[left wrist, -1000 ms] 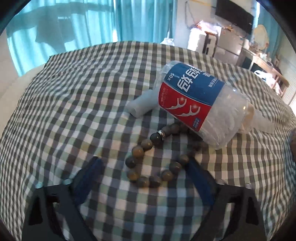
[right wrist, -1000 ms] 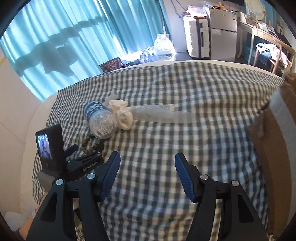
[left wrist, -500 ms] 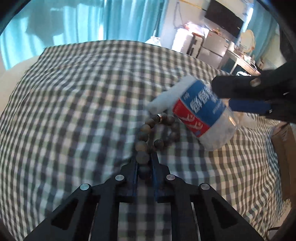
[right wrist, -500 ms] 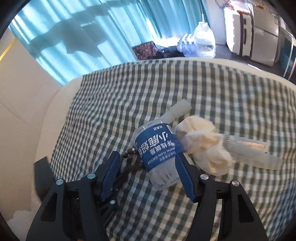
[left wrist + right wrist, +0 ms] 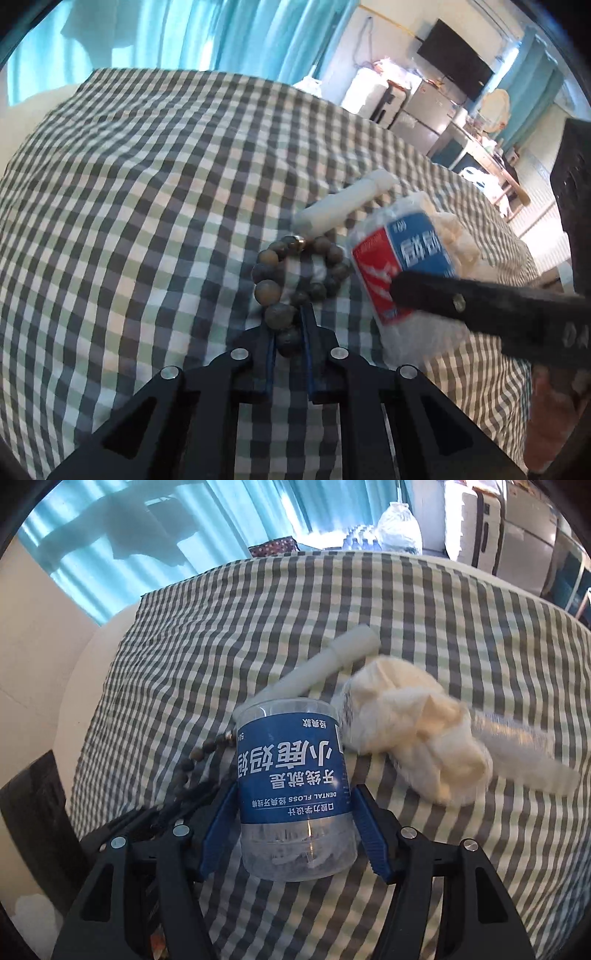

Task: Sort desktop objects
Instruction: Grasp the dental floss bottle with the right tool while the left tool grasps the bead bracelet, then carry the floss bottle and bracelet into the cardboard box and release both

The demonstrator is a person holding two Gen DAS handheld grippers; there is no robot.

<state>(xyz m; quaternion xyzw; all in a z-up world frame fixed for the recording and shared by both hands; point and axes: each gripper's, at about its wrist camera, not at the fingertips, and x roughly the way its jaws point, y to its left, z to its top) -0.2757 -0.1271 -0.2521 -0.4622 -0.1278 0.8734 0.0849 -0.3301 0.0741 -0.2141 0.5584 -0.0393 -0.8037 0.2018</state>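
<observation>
Checked green-and-grey cloth (image 5: 147, 206) covers the table. On the left, the dark wooden bead bracelet (image 5: 295, 273) lies flat on the cloth; its near beads are pinched between the blue pads of the left gripper (image 5: 289, 341), whose jaws are drawn nearly together on them. The gripper is pitched steeply downward. The bracelet is judged best lifted straight up so its far loop slides clear of the white plastic tube (image 5: 343, 206) just beyond it; a sideways drag could snag. To the right, the clear plastic dental-floss jar with blue label (image 5: 291, 786) lies on its side, touching the bracelet's far edge. It is bracketed by the right gripper (image 5: 291, 830), jaws half wide, blue pads (image 5: 218, 827) close beside the jar walls; whether they press on it cannot be told. This gripper is also angled sharply down. A squeeze across the labelled middle would be wise, as the smooth round wall may roll or slip. Farther right, a crumpled cream cloth (image 5: 413, 731) rests over a clear plastic sleeve (image 5: 517, 746), near the jar's end.
</observation>
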